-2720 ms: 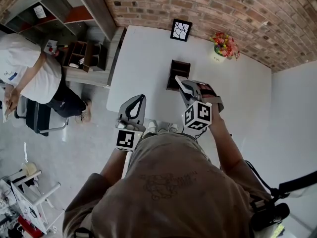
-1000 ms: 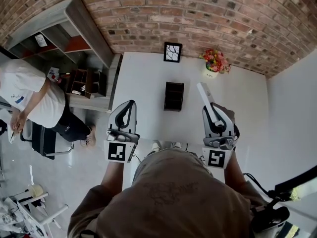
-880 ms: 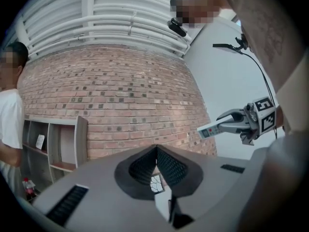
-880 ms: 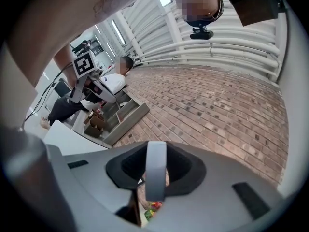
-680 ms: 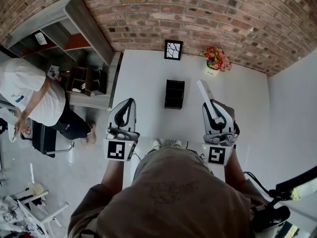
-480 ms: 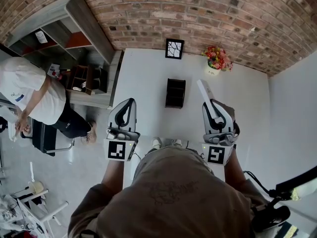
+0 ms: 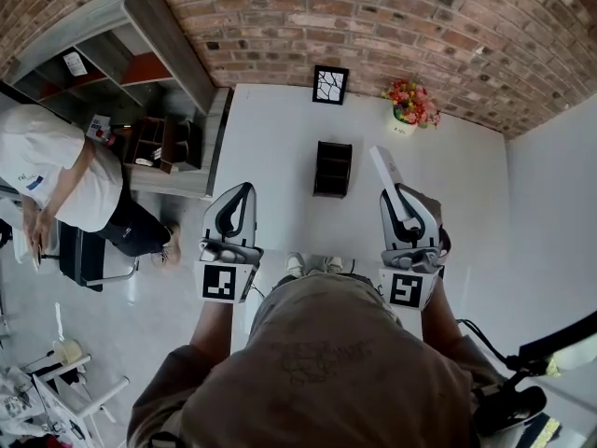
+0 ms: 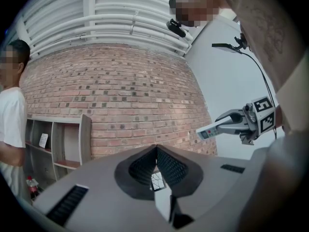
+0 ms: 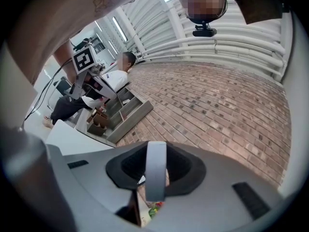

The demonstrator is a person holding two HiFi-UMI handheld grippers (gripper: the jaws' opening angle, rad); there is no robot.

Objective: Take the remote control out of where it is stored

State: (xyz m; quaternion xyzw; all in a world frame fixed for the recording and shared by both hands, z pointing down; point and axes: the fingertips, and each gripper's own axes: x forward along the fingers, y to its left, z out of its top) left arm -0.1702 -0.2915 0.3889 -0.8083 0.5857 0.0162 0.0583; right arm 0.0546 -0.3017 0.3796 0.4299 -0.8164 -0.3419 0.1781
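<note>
A white remote control (image 7: pixel 389 180) sticks out forward from my right gripper (image 7: pixel 398 203), which is shut on its near end and held above the white table (image 7: pixel 280 138), right of the dark wooden holder (image 7: pixel 333 168). In the right gripper view the remote (image 9: pixel 155 175) stands edge-on between the pads. From the left gripper view, the remote (image 8: pixel 210 130) and the right gripper show at the right. My left gripper (image 7: pixel 241 192) hovers at the table's left front, shut with nothing in it; its tips meet (image 8: pixel 156 151).
A black picture frame (image 7: pixel 330 84) and a pot of flowers (image 7: pixel 410 105) stand at the table's far edge by the brick wall. A shelf unit (image 7: pixel 140 40) is to the left. A person in a white shirt (image 7: pixel 51 180) is left of the table.
My right gripper has come away from the holder with the remote and now sits further right and nearer me. Over the last second both grippers barely moved.
</note>
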